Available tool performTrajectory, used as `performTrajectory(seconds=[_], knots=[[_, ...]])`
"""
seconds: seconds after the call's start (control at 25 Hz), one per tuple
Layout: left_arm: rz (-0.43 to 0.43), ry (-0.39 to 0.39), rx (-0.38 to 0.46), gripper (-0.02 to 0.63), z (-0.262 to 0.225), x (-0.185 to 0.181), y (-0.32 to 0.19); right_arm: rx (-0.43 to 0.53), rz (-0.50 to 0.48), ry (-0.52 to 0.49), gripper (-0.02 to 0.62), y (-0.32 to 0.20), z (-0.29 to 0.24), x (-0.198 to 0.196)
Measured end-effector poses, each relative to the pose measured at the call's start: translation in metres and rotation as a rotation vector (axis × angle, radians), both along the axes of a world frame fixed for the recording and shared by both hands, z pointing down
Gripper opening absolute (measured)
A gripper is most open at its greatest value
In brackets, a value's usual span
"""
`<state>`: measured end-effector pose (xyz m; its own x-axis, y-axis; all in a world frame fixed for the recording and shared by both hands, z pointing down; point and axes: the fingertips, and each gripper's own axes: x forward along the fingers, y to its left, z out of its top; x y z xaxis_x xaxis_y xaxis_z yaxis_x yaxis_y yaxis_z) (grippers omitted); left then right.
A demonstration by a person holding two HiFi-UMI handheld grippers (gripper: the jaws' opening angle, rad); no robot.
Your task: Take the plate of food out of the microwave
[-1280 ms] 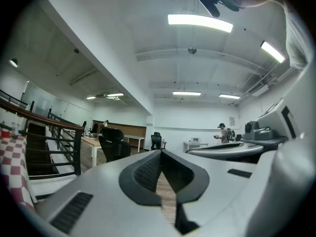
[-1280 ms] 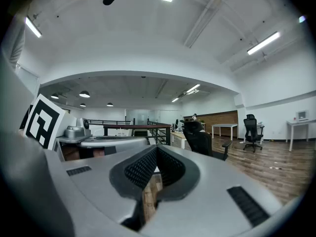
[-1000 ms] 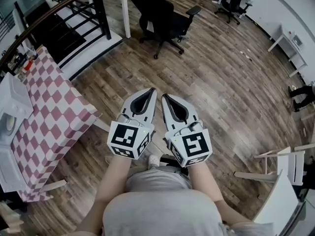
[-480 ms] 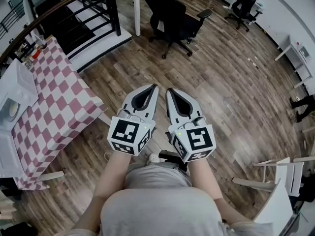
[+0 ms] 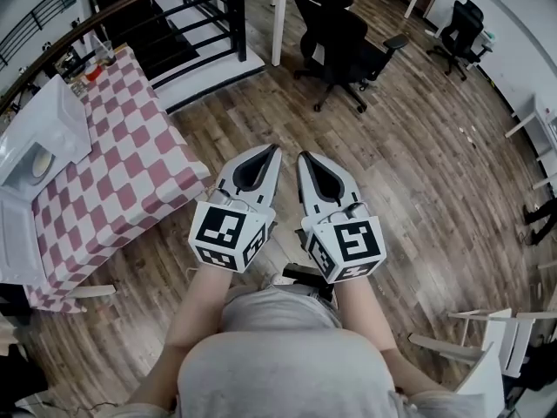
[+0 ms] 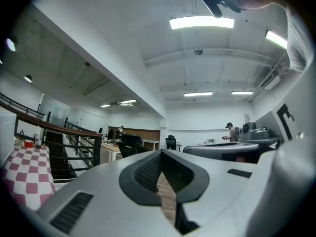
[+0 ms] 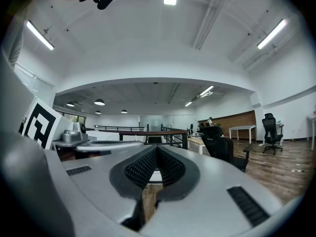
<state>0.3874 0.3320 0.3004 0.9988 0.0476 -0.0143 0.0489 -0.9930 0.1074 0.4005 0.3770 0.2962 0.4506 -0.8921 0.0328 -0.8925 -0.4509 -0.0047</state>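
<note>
Approach stage, by the look of it. Held the left gripper (image 5: 271,150) and right gripper (image 5: 302,155) side by side and level, jaws pressed together on nothing. Spotted the microwave (image 5: 48,120) well off to the left of the left gripper, on the checked bench (image 5: 139,159), what looked like its door (image 5: 16,238) swung open, with the plate (image 5: 36,165) seemingly inside; too small to make out the food. Needed to turn left and close in first, then to part the jaws before reaching the cavity. Best taken by the near rim, kept flat, and drawn straight out clear of the door, to spare any spill.
</note>
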Motion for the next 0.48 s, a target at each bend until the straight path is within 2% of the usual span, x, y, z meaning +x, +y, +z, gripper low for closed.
performTrajectory(seconds=[0.48], knots=[[-0.138,0.005,-0.003,0.003,-0.004,-0.048,-0.076,0.006,-0.128,-0.001,0.026,-0.077,-0.003,-0.04]])
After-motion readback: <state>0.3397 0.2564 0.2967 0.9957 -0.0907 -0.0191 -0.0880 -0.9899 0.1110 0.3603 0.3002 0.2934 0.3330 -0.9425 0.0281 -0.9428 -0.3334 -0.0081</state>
